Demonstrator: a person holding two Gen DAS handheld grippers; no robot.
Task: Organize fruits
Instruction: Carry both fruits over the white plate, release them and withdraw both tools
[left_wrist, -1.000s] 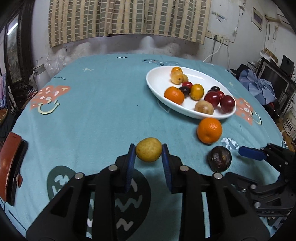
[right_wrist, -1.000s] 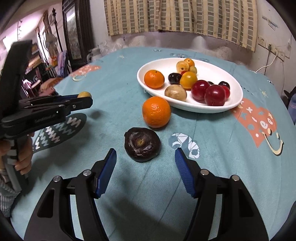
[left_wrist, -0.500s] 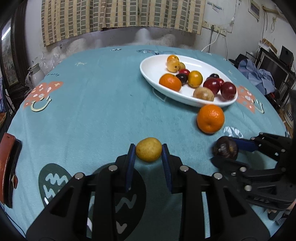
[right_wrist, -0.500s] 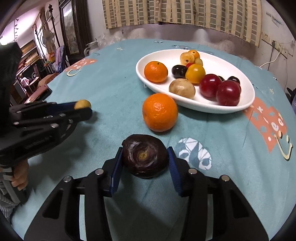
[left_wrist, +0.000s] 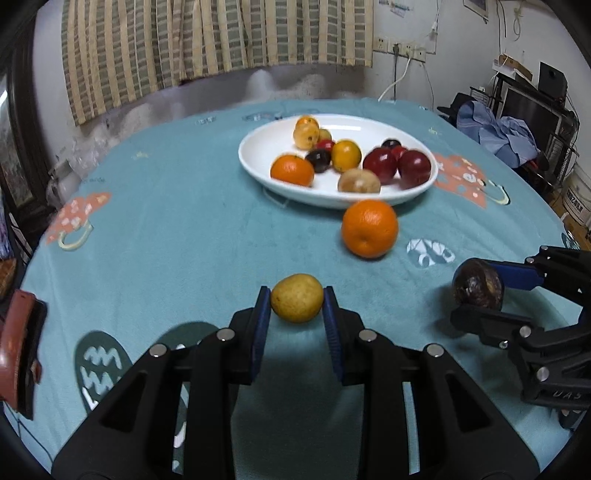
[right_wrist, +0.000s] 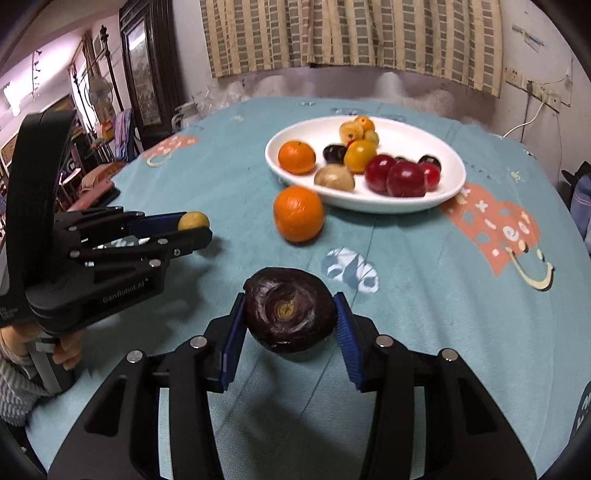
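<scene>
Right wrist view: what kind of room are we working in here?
Most likely a lived-in home room: a round table under a patterned teal cloth, striped curtains on the wall behind, and a dark wooden cabinet at the left.

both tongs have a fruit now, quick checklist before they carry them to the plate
1. Left tongs gripping the yellow fruit: ok, both pads press its sides.
2. Right tongs gripping the dark purple fruit: ok, pads on both sides.
3. Fruits lifted off the tablecloth: cannot tell, though a shadow lies under each.
4. Free room on the white plate: ok, its right and far parts are bare.
5. Path to the plate: not ok, the loose orange sits on the cloth just in front of the rim.
6. The two tongs apart from each other: ok, clear gap between them.
</scene>
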